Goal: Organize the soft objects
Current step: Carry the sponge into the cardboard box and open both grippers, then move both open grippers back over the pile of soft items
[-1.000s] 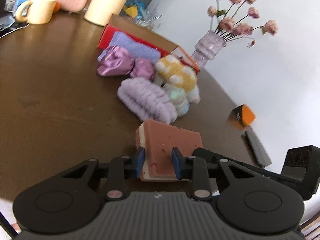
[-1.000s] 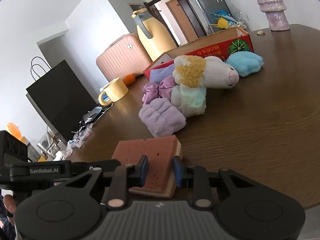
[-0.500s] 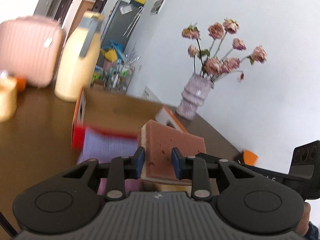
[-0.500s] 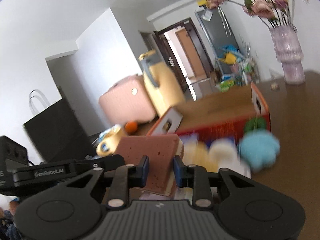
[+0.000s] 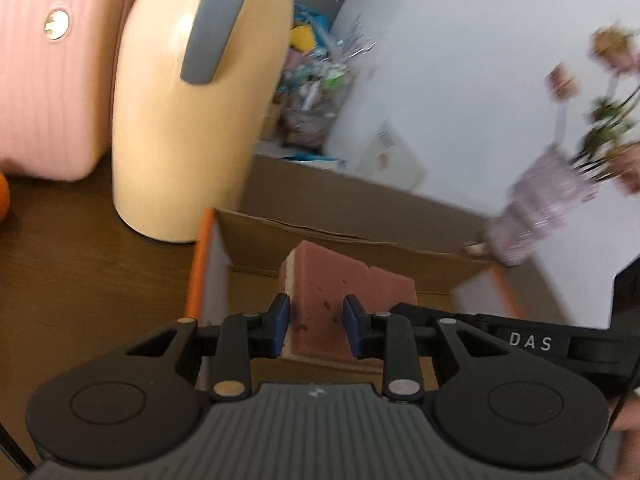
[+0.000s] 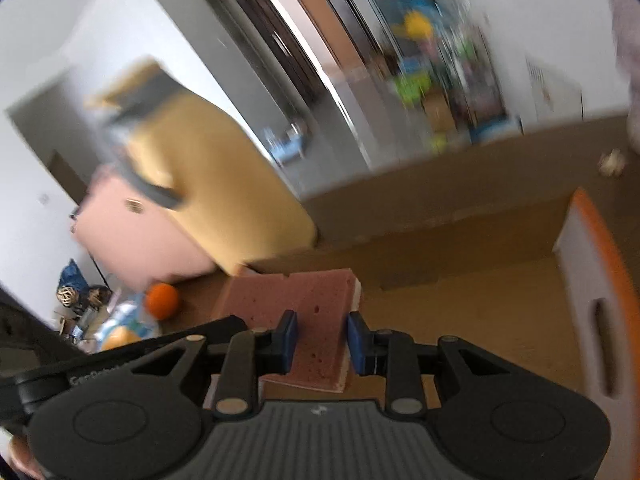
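Observation:
Both grippers hold one reddish-brown sponge with a cream underside, each from an opposite end. In the left wrist view my left gripper point(image 5: 314, 322) is shut on the sponge point(image 5: 340, 280), held over the open cardboard box point(image 5: 360, 224). In the right wrist view my right gripper point(image 6: 322, 340) is shut on the sponge point(image 6: 308, 300) above the box's brown floor point(image 6: 460, 300). The other soft toys are out of view.
A tall cream-yellow jug point(image 5: 192, 96) and a pink suitcase point(image 5: 48, 72) stand on the dark wooden table point(image 5: 80, 280) left of the box. An orange point(image 6: 161, 300) lies beside them. A lilac vase with dried flowers point(image 5: 544, 208) stands behind the box's right corner.
Both grippers have carried the sponge up from the table's near side, past the pile of soft toys, to a spot over the open box. Both stay shut on it.

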Tool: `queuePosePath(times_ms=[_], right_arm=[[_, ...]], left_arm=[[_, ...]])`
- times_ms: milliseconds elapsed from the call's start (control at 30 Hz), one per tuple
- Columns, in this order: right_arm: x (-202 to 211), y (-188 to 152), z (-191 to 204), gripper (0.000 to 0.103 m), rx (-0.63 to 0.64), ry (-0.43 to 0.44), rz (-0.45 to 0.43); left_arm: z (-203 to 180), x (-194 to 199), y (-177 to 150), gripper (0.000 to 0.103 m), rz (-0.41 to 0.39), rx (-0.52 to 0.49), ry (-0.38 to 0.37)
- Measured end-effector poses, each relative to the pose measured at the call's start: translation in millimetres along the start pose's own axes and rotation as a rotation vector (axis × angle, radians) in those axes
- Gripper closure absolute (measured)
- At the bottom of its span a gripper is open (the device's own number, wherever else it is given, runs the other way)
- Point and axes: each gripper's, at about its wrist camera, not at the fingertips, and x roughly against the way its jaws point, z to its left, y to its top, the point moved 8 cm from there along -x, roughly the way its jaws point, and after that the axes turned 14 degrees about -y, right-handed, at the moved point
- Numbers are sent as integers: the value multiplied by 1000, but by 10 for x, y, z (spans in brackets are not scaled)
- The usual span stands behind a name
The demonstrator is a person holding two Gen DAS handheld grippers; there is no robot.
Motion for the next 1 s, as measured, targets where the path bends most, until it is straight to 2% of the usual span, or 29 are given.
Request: queuePosePath(times_ms=[67,133,233,400,567,633,733,867,1000], right_arm=[[-367,4,-3,75,-9,-22,70],[-626,13,11,75,-1,-35,103],[-855,15,56,75,12,-47,118],[-863,15,142,75,29,-31,97],[-270,131,29,69,65,-61,-6],[103,138,-42,66,80,-70,-58],[723,54,-151,58,110,-95,-145],[1514,-243,-288,44,176,-119,-264],[2210,-819,-469,39,216,-127,-380]], left_arm=[[113,-158,14,73,16,-7,37],[169,-226,13,69,20,-13,54],[102,-82,69,46,-38,-80,72],[-51,276,124,45,-88,-162,76],[-261,785,18,36,-130,-243,88],[-359,1037,-75,26,-151,-284,120],[-552,1439,-316,24,-196,-362,178],[-879,1977,-790,17,-267,-445,198],[-1223,2343,-1376,10,-291,-497,188]])
